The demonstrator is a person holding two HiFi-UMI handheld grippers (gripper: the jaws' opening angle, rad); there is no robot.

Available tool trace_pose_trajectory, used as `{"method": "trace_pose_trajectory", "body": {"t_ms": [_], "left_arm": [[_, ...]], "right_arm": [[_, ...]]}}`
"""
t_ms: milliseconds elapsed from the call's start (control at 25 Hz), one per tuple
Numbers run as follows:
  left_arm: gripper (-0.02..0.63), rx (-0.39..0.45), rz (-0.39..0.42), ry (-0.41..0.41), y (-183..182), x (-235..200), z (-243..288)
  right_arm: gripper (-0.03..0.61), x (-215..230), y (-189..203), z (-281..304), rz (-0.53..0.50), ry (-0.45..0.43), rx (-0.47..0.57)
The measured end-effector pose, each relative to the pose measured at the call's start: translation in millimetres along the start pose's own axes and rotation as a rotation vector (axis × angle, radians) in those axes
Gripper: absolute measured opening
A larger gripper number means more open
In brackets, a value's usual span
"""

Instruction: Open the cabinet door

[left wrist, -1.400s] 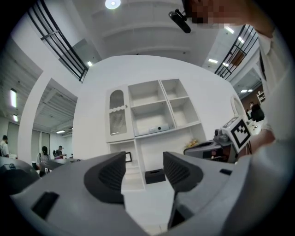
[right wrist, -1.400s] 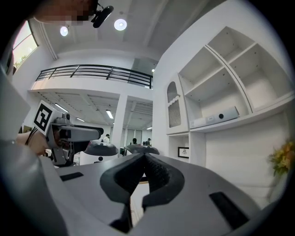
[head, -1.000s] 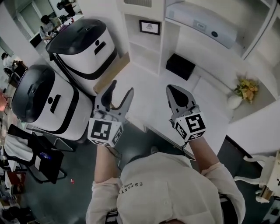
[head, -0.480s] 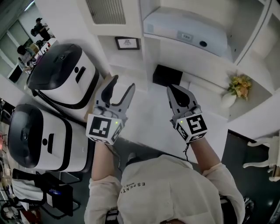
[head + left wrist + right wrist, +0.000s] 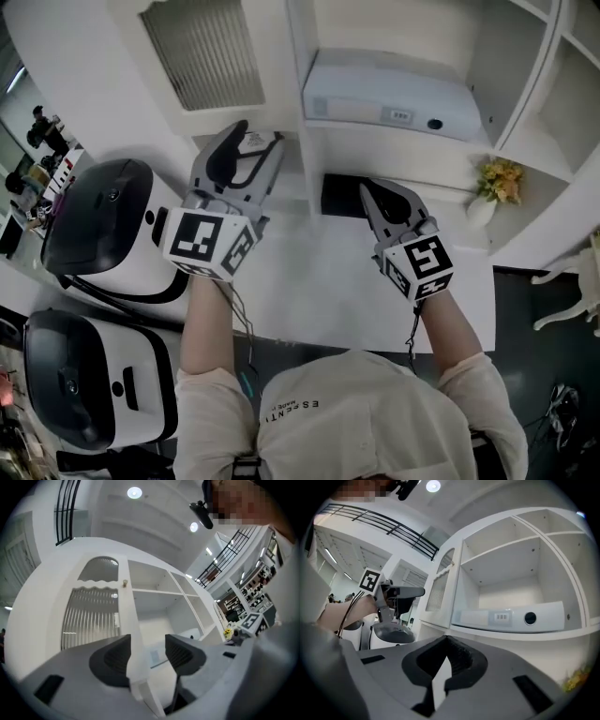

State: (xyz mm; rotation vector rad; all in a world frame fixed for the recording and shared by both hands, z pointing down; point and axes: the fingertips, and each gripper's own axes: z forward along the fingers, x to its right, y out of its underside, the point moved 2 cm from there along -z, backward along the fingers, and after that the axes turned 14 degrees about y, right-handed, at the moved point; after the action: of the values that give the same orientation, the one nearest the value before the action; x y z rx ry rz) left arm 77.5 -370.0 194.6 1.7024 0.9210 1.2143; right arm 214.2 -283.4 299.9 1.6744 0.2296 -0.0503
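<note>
Head view: my left claw (image 5: 246, 150) gapes around the louvered cabinet door (image 5: 202, 56) edge, upper left (white box (image 5: 384, 89) shelved beside); right claw (image 5: 373, 192) clenched, empty. Left claw has risen from the counter.

The cabinet door (image 5: 202, 52) is running off the top edge of the head view, and the left gripper (image 5: 255, 141) is covering its lower corner. The right gripper (image 5: 373, 192) is hiding part of a black box (image 5: 339, 192) on the shelf. A white piece of furniture (image 5: 567, 300) is being cropped by the right edge. The label (image 5: 400, 115) on the white device (image 5: 375, 89) is showing print too small to read, and distant people (image 5: 42, 131) are appearing only as tiny figures.
</note>
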Motion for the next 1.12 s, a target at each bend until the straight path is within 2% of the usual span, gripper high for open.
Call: {"method": "trace_pose_trajectory", "body": {"t_ms": [320, 480, 680, 800, 960, 1120], "left_arm": [[0.221, 0.106, 0.016, 0.042, -70, -81, 35], [0.219, 0.135, 0.099, 0.061, -108, -97, 55], [0.216, 0.149, 0.248, 0.043, -154, -102, 78], [0.215, 0.142, 0.305, 0.02, -170, -103, 90], [0.21, 0.136, 0.311, -0.006, -180, -110, 102], [0.209, 0.117, 0.356, -0.052, -184, -118, 110]], "right_arm": [[0.014, -12, -25, 30, -0.011, 0.064, -0.008], [0.014, -9, -42, 39, 0.0, 0.09, 0.001], [0.014, -8, -57, 42, -0.024, 0.107, 0.019], [0.014, -7, -58, 42, -0.051, 0.112, 0.01], [0.014, 0, -60, 42, -0.101, 0.12, -0.002], [0.014, 8, -60, 38, -0.108, 0.132, -0.007]]}}
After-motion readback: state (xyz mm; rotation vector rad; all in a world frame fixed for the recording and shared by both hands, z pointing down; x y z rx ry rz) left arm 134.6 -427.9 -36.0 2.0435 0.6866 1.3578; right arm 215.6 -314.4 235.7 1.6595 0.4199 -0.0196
